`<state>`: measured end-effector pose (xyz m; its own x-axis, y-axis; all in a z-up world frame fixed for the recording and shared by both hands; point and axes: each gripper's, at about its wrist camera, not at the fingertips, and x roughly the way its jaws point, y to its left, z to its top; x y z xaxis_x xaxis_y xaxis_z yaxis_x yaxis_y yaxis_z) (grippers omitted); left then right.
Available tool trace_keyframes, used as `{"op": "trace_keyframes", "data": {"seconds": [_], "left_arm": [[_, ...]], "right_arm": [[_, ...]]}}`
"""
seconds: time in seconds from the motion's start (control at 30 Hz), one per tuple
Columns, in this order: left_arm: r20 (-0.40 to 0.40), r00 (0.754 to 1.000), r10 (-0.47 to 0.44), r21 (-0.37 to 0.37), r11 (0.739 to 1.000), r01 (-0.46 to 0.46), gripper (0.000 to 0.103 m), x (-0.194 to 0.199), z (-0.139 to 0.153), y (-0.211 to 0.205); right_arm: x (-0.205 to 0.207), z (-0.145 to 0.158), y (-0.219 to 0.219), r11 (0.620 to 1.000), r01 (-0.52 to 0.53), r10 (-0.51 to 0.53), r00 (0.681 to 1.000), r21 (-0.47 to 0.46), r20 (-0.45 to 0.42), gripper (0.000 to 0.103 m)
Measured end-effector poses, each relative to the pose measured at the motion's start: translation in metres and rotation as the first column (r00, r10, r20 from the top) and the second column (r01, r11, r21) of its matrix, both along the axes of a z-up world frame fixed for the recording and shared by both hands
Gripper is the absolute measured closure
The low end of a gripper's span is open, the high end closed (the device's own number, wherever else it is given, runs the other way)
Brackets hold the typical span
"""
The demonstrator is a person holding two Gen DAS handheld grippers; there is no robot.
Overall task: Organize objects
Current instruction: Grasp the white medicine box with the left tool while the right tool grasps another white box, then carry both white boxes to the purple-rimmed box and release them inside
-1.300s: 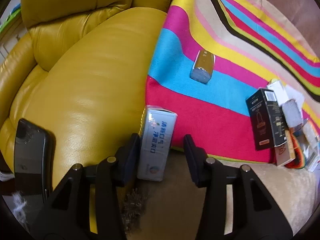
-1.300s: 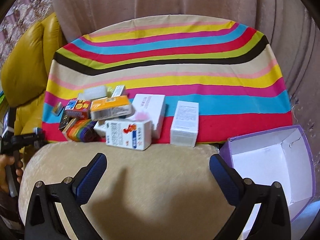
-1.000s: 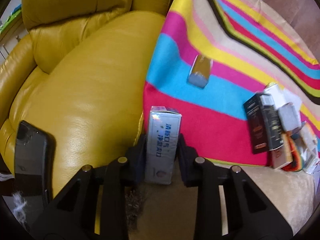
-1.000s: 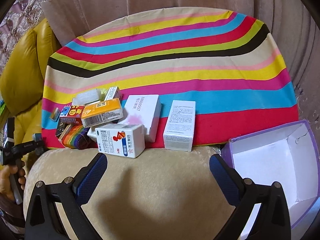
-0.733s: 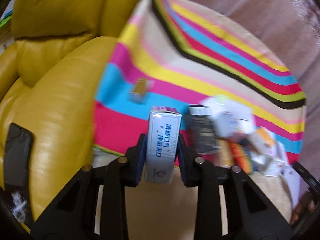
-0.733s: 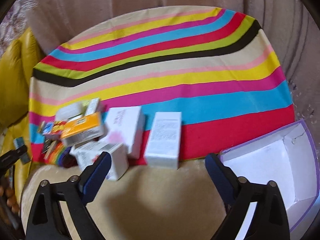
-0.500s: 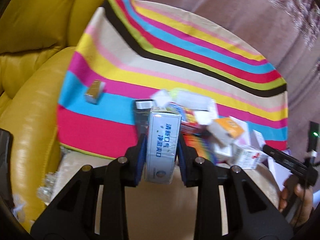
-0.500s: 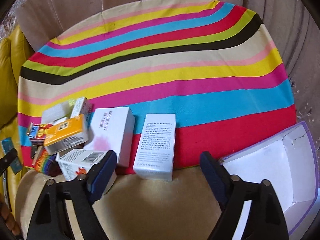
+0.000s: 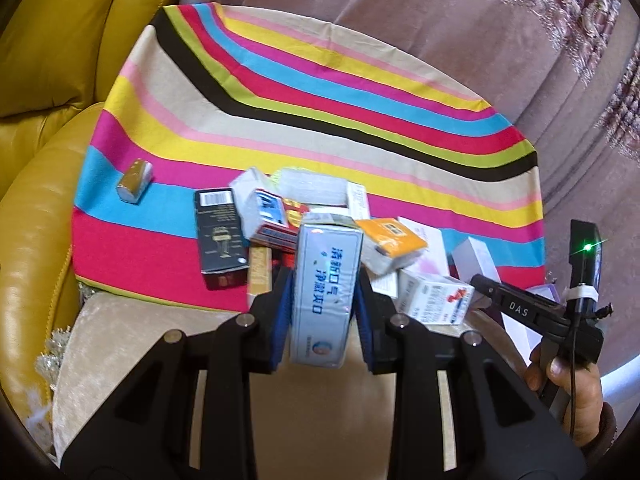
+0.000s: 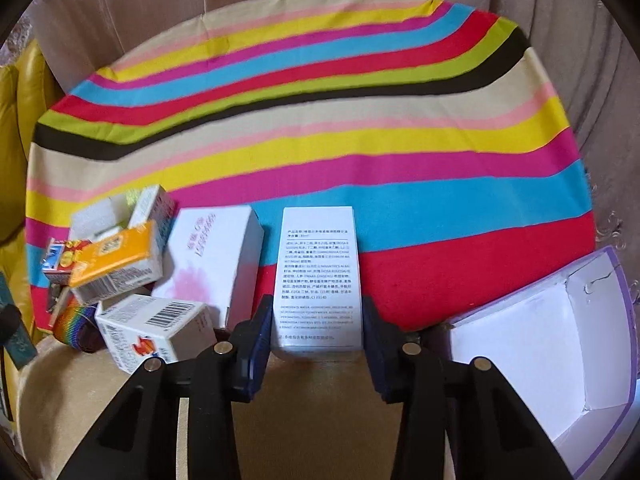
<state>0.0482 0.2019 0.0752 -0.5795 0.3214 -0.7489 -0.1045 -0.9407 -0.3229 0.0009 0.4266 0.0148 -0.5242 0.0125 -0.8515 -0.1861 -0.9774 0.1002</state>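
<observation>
My left gripper (image 9: 323,280) is shut on a pale blue box with blue Chinese print (image 9: 326,292), held upright in the air over the near edge of a pile of small boxes. My right gripper (image 10: 316,308) points down at a tall white box with fine print (image 10: 318,264) lying on the striped cloth (image 10: 320,140). Its jaws are closing and the blue pads (image 10: 262,320) sit against both long sides of the box's near end. The left wrist view shows this right gripper (image 9: 486,286) from the side, with a hand (image 9: 564,372) on its handle.
The pile holds an orange box (image 10: 116,256), a white and pink box (image 10: 212,256), a barcode box (image 10: 156,328) and a black box (image 9: 220,232). A small gold packet (image 9: 135,180) lies apart. An open purple-rimmed box (image 10: 540,360) stands right; a yellow armchair (image 9: 40,120) left.
My left gripper shut on the pale blue box beside the armchair, lifted it and swung right over the pile. My right gripper moved down to the white box and its wide jaws closed around it.
</observation>
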Motion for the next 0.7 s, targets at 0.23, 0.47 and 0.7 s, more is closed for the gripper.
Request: {"op": "trace_keyframes", "data": {"seconds": [0.23, 0.47, 0.7], "left_arm": [[-0.032, 0.995, -0.09, 0.043, 0.995, 0.091, 0.069, -0.001, 0.005, 0.023], [-0.078, 0.977, -0.196, 0.03, 0.98, 0.199, 0.069, 0.012, -0.003, 0.064], [-0.079, 0.943, -0.324, 0.048, 0.943, 0.328, 0.069, 0.025, -0.008, 0.118]], "right_arm": [[0.044, 0.021, 0.015, 0.997, 0.072, -0.071, 0.993, -0.002, -0.098, 0.06], [0.091, 0.031, 0.041, 0.988, 0.156, -0.154, 0.978, 0.002, -0.137, 0.06], [0.124, 0.021, 0.074, 0.972, 0.236, -0.236, 0.966, -0.011, -0.105, 0.06]]}}
